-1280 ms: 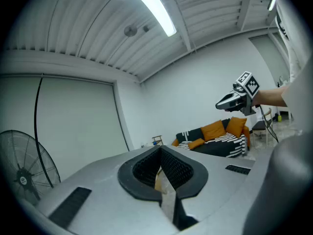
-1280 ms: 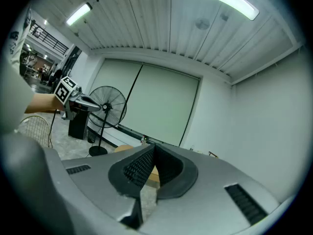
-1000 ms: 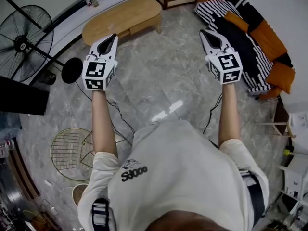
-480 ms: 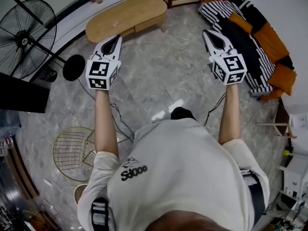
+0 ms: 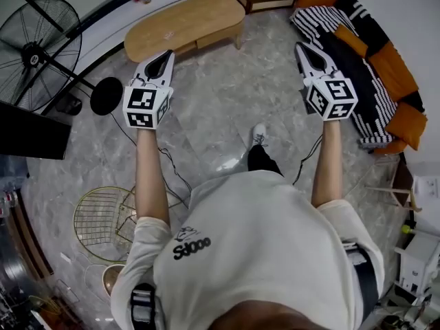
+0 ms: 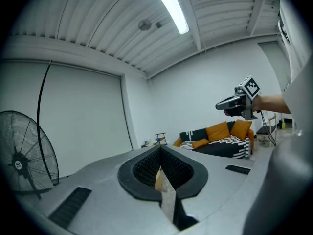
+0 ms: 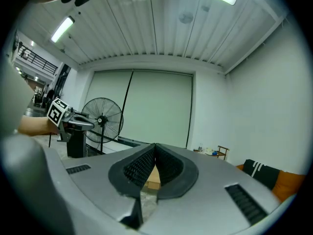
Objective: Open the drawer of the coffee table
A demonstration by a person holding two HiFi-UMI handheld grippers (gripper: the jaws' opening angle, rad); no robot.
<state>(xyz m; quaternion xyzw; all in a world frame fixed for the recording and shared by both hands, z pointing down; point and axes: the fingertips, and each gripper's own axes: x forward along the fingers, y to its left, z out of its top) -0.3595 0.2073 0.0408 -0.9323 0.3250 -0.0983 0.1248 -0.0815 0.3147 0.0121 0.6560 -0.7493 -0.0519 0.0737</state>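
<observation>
Your left tongs (image 5: 162,57) are closed and empty. They have advanced with you toward the coffee table (image 5: 185,20), which stands just ahead of them on the floor, not yet touched. Its drawer (image 5: 213,38) appears shut. A shoe (image 5: 258,135) has now come into the head view, mid-stride. Your right tongs (image 5: 304,50) are likewise closed on nothing. Judged so, this is still the approach.

Past my left claw (image 6: 160,152) only a sliver of table (image 6: 158,179) shows between the pads (image 6: 142,170); it is the same past my right claw (image 7: 155,148). Ahead of my left claw, the drawer (image 5: 210,40) is too small to show a handle. The fan (image 5: 31,43) to its left is cut off.
</observation>
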